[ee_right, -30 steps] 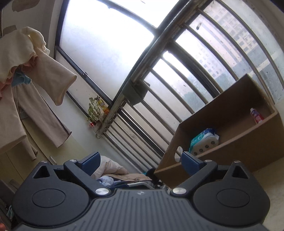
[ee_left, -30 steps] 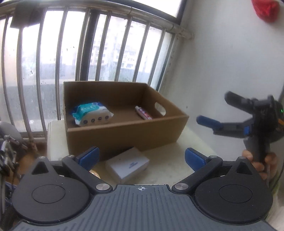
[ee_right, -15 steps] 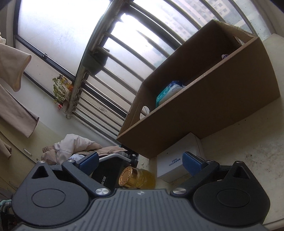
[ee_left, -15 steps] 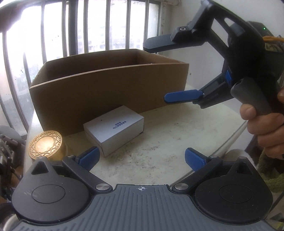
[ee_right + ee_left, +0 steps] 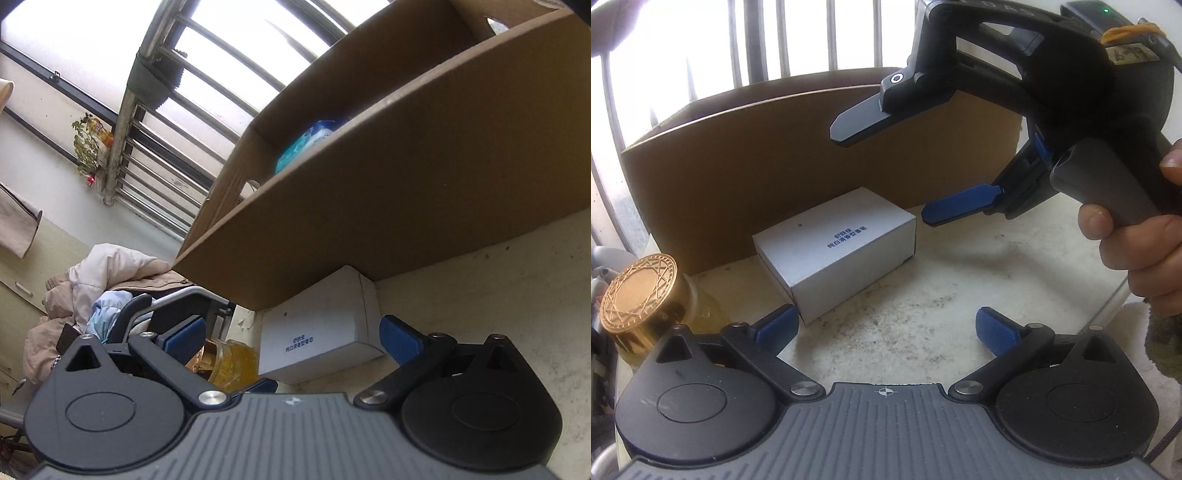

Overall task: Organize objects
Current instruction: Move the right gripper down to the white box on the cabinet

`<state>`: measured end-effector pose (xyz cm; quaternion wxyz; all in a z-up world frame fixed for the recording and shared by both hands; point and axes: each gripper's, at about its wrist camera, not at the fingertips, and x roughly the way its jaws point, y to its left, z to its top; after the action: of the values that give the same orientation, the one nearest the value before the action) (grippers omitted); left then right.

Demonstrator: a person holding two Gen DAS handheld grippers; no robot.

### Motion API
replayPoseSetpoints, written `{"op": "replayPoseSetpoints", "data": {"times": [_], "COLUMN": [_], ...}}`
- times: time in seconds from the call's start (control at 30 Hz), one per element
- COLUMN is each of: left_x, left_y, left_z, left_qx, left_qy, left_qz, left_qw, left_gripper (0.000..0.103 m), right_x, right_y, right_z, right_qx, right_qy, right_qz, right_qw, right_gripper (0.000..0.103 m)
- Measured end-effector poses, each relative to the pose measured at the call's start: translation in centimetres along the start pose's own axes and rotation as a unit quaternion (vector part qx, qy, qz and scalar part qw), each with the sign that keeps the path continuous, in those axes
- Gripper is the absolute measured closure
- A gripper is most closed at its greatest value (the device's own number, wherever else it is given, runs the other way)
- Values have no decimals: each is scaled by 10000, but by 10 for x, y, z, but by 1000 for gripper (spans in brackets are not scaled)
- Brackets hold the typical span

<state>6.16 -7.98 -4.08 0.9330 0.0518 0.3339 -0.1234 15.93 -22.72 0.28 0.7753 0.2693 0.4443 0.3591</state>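
Note:
A small white box (image 5: 834,251) with blue print lies on the pale tabletop (image 5: 942,295) against the front wall of a brown cardboard box (image 5: 775,155). It also shows in the right wrist view (image 5: 317,328). A jar with a gold patterned lid (image 5: 642,291) stands at the left; it shows amber in the right wrist view (image 5: 232,363). My left gripper (image 5: 886,326) is open, its left fingertip touching the white box's near corner. My right gripper (image 5: 882,175) is open above and right of the white box; in its own view (image 5: 291,334) the box lies between its fingers.
The cardboard box (image 5: 406,184) holds a blue and white wipes pack (image 5: 306,144). Window bars (image 5: 757,44) run behind it. A pile of clothes (image 5: 92,273) and a metal frame (image 5: 177,295) lie beyond the table's left edge. The table edge is at the right (image 5: 1115,306).
Both grippers have come down and closer to the white box. My right gripper has swung in over it from the right. The jar has come into view.

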Motion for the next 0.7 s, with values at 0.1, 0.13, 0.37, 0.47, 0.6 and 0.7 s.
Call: {"op": "replayPoseSetpoints", "data": {"times": [0.1, 0.13, 0.37, 0.47, 0.6, 0.7], "left_x": [3, 4, 8, 8, 7, 5], "left_y": [0, 0, -1, 0, 2, -1], "left_z": [0, -1, -2, -3, -4, -7], "left_qx": [18, 40, 102, 67, -1, 8], "left_qy": [3, 7, 41, 45, 51, 57], "left_qz": [72, 88, 136, 111, -11, -102], "left_qw": [10000, 10000, 9998, 9999, 10000, 9999], "left_gripper": [0, 0, 0, 0, 0, 0], "right_x": [5, 8, 19, 18, 12, 6], "right_y": [-2, -1, -1, 3, 2, 1], "right_z": [2, 4, 8, 8, 6, 3], "right_qx": [-54, -74, -226, -411, -426, -389], "right_qy": [86, 114, 371, 422, 493, 511], "right_qz": [-5, 9, 169, 131, 188, 175], "right_qw": [9999, 9999, 9989, 9982, 9977, 9978], "right_gripper": [1, 1, 0, 0, 0, 0]}}
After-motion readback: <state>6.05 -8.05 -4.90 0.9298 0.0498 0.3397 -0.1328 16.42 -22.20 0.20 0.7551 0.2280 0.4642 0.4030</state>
